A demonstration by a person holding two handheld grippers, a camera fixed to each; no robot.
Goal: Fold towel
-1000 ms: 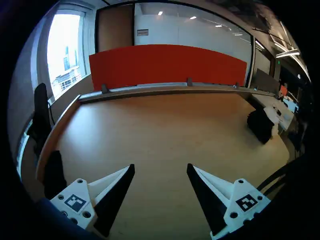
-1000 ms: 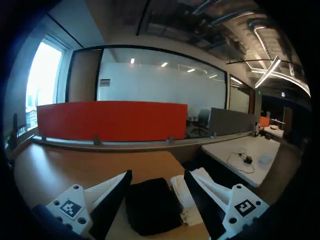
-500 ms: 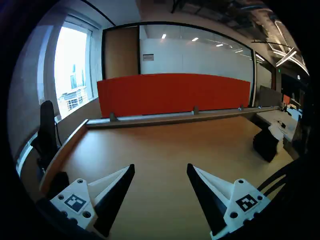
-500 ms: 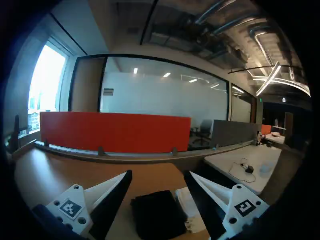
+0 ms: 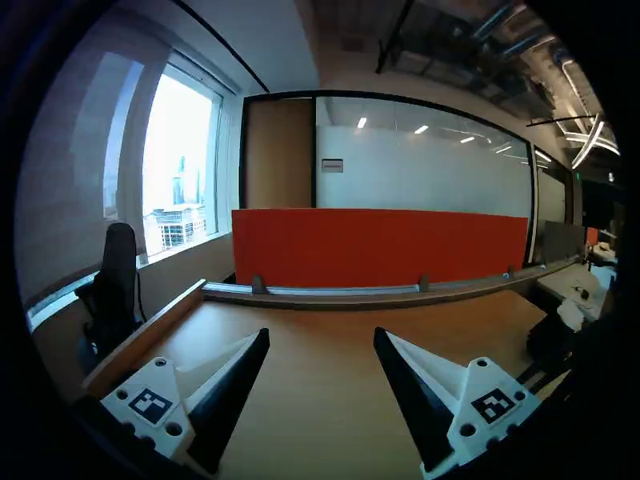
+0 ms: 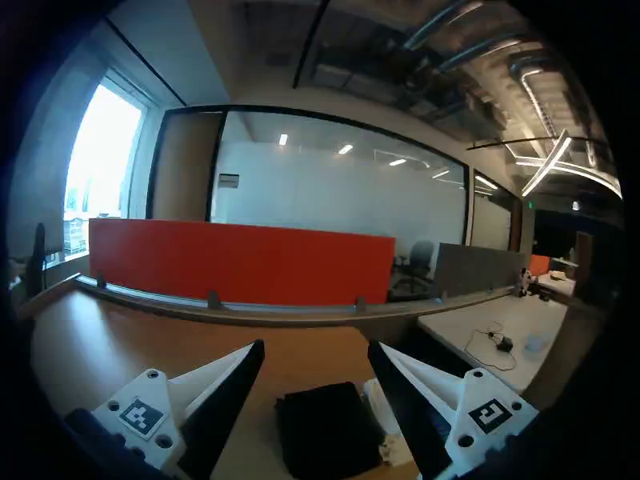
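In the right gripper view a folded black towel (image 6: 328, 428) lies on the wooden table (image 6: 104, 360) near its right edge, with a white towel stack (image 6: 382, 416) just to its right. My right gripper (image 6: 314, 358) hangs open above them, nothing between its fingers. In the left gripper view my left gripper (image 5: 322, 344) is open over the bare wooden table (image 5: 336, 376). The same dark towel (image 5: 548, 336) with a white towel (image 5: 573, 314) behind it sits far off at the right rim.
An orange divider panel (image 5: 376, 248) runs along the table's far edge, with a glass wall behind. A black office chair (image 5: 112, 288) stands at the left by the window. A white desk (image 6: 500, 332) with a cable lies to the right of the table.
Both gripper views have tilted upward, showing more ceiling and less table. The towels have slid lower and toward the rim in both views. Both grippers stayed open.
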